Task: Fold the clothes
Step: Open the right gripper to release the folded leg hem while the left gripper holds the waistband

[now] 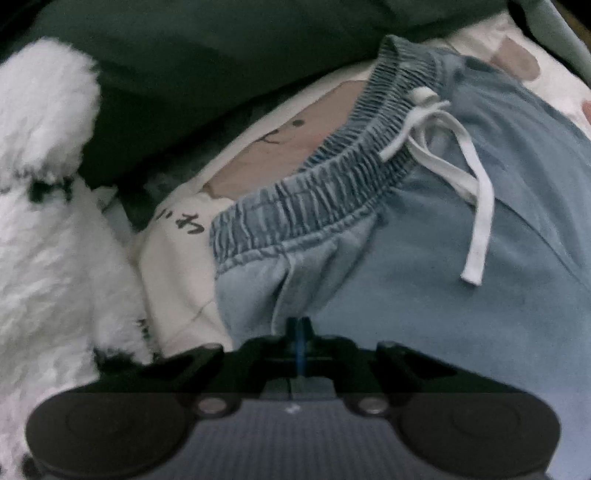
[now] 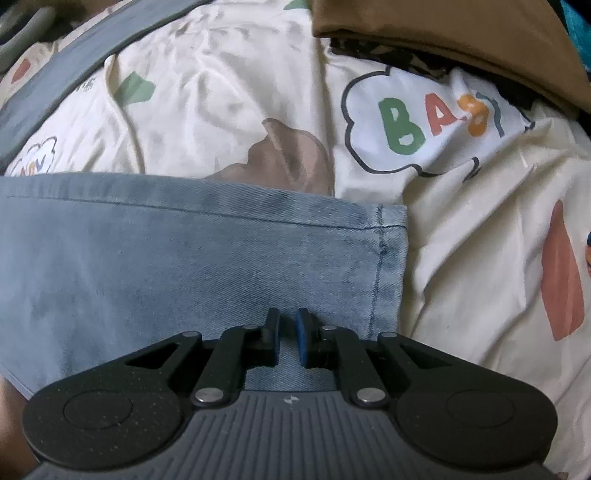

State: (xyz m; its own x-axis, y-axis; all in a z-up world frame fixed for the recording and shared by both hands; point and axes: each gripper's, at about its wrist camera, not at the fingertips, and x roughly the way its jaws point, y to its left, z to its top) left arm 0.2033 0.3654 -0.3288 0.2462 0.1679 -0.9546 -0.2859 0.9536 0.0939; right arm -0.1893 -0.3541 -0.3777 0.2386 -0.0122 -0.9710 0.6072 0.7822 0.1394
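Observation:
Light blue denim pants (image 1: 461,258) lie on a cream printed bedsheet (image 1: 177,266). In the left wrist view their elastic waistband (image 1: 325,177) with a white drawstring (image 1: 476,192) is ahead. My left gripper (image 1: 300,325) is shut, pinching a fold of the pants just below the waistband's corner. In the right wrist view a pant leg (image 2: 184,266) with its stitched hem (image 2: 384,236) lies flat. My right gripper (image 2: 287,332) sits over the leg, its jaws a narrow gap apart with denim showing between them.
A fluffy white plush (image 1: 44,221) lies left of the waistband, with dark green fabric (image 1: 203,55) behind. In the right wrist view, a brown cloth (image 2: 443,33) lies at the top right and a grey strip (image 2: 74,66) at the top left on the sheet (image 2: 461,258).

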